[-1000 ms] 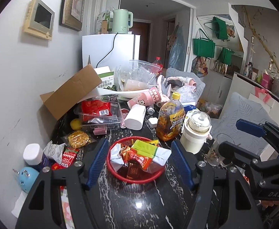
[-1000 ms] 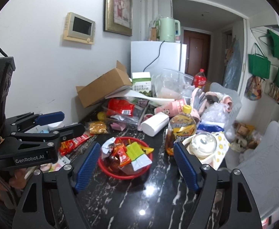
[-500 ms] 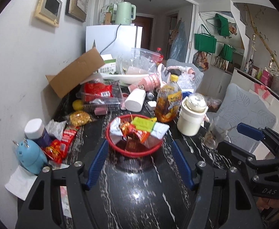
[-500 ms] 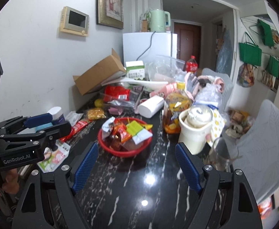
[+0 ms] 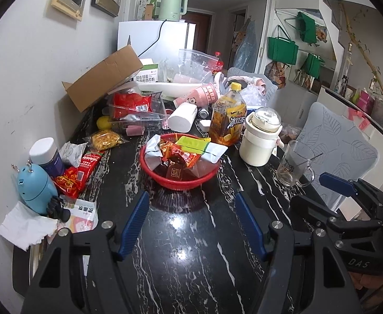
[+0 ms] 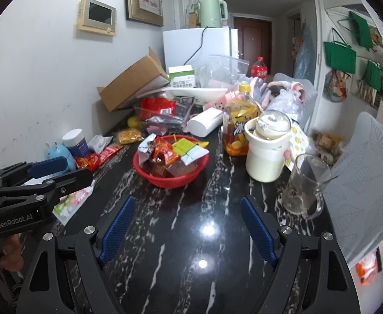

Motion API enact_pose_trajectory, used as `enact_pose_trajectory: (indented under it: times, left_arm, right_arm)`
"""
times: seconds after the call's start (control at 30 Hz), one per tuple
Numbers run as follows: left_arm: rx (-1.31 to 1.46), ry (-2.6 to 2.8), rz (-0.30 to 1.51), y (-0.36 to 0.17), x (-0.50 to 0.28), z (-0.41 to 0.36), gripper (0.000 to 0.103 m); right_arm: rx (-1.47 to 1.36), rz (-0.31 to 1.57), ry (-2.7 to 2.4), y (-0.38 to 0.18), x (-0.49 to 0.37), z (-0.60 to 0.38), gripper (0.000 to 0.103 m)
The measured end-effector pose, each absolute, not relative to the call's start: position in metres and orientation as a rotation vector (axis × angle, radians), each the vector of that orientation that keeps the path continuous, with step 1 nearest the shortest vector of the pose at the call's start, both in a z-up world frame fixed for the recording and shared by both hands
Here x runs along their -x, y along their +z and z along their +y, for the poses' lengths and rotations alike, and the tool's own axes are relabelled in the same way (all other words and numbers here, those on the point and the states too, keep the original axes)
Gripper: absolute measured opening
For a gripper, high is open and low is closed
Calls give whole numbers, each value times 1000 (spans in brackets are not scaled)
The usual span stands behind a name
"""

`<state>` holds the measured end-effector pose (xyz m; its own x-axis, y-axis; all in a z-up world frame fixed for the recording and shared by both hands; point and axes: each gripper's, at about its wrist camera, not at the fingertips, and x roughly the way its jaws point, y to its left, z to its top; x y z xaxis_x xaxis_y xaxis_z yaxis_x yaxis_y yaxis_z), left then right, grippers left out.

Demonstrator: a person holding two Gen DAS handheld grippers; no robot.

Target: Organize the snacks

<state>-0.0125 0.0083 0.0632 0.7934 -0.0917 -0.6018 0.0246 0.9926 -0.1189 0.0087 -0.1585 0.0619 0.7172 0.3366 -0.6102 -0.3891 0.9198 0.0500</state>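
Note:
A red basket (image 5: 165,180) (image 6: 149,176) full of wrapped snacks stands mid-table on the black marble top. Loose snacks lie to its left: a red packet (image 5: 82,168) (image 6: 97,157), a yellow packet (image 5: 105,138) (image 6: 129,134) and a silver wrapper (image 5: 72,150). My left gripper (image 5: 191,206) is open and empty, held back from the basket's near side. My right gripper (image 6: 184,209) is open and empty, also back from the basket. Each gripper shows at the edge of the other's view.
An iced tea bottle (image 5: 228,116), a cream jug (image 5: 260,138) and a glass mug (image 5: 293,164) stand right of the basket. A blue gadget (image 5: 35,188), a white-capped jar (image 5: 46,154), tissue (image 5: 25,226) and a cardboard box (image 5: 105,76) line the left wall. Clutter fills the back.
Both grippers have pulled back from the basket toward the near table edge. The basket looks farther away, and more bare table shows in front. Both stay open and empty.

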Motion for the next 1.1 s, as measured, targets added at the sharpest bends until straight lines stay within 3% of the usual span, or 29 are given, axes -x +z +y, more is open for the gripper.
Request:
enact_pose_trajectory:
  times: [1.1]
  left_arm:
    - [53, -63, 662, 61, 10, -8, 67]
  right_arm:
    - [83, 670, 365, 57, -11, -163, 83]
